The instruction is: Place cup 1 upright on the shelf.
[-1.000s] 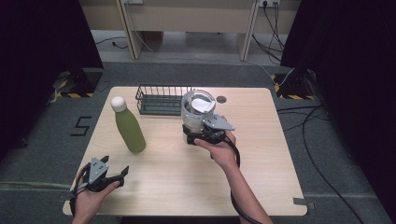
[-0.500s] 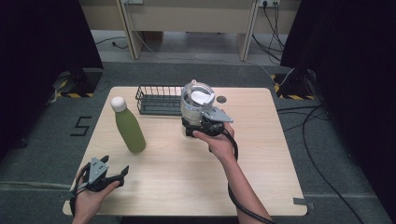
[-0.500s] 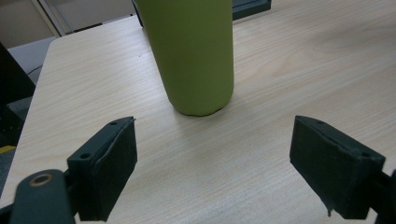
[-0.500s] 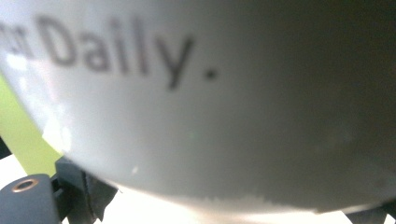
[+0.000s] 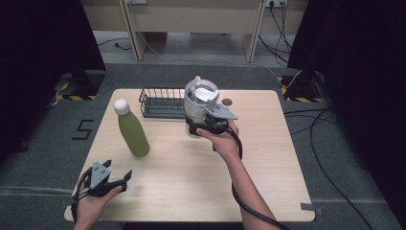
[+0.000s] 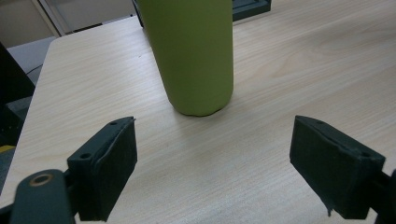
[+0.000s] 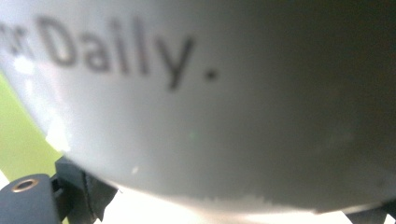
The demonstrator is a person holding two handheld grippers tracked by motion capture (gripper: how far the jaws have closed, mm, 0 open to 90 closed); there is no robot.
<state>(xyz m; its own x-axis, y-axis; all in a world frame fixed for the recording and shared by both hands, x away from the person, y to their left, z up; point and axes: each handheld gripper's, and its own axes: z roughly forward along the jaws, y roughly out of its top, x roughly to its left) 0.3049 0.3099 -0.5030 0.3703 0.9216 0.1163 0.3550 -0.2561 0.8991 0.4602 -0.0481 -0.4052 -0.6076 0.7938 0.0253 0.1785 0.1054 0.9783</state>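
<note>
Right now the R gripper point(image 5: 203, 125) clamps a white tub point(image 5: 198, 103), upright, just off the rack point(image 5: 163, 102) w/ its end beside it. L gripper point(image 5: 115, 180) gapes wide, empty, nearer the green bottle point(image 5: 132, 130), which stands upright just ahead on the tabletop point(image 5: 191, 177).

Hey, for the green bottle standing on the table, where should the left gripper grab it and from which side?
Probably the straight lower body of the green bottle, approached level from the near side, where the left gripper already faces it with its jaws open. The bottle stands upright, its walls run parallel there, and the neck narrows toward the white cap, a poorer hold.
</note>
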